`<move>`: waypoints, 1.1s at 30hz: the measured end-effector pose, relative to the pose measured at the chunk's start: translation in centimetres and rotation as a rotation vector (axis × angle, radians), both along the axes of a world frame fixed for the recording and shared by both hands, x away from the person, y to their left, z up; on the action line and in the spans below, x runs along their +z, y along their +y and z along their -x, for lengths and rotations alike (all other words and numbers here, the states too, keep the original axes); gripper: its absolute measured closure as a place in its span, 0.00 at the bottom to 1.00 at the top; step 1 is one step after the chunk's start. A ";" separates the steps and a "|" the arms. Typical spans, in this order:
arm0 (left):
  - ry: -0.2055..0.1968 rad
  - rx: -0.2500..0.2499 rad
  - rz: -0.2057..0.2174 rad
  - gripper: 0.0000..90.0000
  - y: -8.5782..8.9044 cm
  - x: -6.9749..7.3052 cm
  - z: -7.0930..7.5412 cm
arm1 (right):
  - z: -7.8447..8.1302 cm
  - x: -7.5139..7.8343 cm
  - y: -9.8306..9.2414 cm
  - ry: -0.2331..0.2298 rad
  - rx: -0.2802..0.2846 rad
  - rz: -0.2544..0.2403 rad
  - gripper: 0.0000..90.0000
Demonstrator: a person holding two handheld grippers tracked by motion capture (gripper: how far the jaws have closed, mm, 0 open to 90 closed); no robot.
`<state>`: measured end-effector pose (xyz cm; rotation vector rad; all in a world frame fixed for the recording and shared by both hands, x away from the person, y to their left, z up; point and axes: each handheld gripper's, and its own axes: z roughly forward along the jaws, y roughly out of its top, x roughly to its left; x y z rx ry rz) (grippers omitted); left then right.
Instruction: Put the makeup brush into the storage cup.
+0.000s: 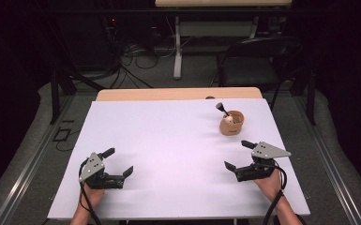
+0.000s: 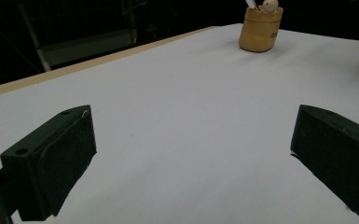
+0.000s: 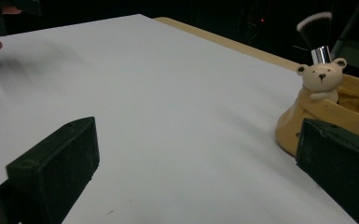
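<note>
Hovering wide-jawed, right gripper (image 1: 237,154) nears brush pot (image 1: 232,123) — apart.

The pot (image 1: 232,123) sits on the desk (image 1: 169,140), far back on my right side. A brush (image 1: 222,109) stands in it. My right hand-held gripper (image 1: 239,154) is near it, my left hand-held gripper (image 1: 119,161) well apart.

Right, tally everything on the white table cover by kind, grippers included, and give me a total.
Tan holders with a bear figure: 1, the holder at the far right.
Brushes: 1, the brush standing in the holder.
Grippers: 2, the left gripper and the right gripper, both with fingers spread and nothing between them.
Total: 4
</note>
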<state>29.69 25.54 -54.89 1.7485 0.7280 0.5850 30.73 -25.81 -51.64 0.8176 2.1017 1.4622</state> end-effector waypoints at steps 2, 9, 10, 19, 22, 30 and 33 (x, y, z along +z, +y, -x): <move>0.004 -0.004 0.007 0.00 0.1 -0.1 0.1 | 0.5 -0.3 -0.1 0.002 0.003 0.002 0.00; 0.004 -0.008 0.005 0.00 0.3 -0.1 0.4 | 1.6 -1.1 -0.8 0.004 0.004 0.012 0.00; 0.006 -0.006 0.005 0.00 0.3 -0.2 0.5 | 1.7 -1.2 -0.9 0.001 0.002 0.011 0.00; 0.008 -0.005 -0.001 0.00 0.6 -0.4 1.0 | 2.6 -1.8 -1.2 0.015 -0.006 0.016 0.00; 0.011 -0.007 0.000 0.00 0.6 -0.4 1.2 | 2.8 -1.9 -1.0 0.012 -0.001 0.023 0.00; 0.009 -0.009 -0.006 0.00 0.9 -0.6 1.8 | 2.8 -2.0 -1.1 0.018 -0.005 0.024 0.00; 0.009 -0.014 -0.006 0.00 0.9 -0.6 1.9 | 2.7 -2.0 -1.0 0.018 -0.002 0.024 0.00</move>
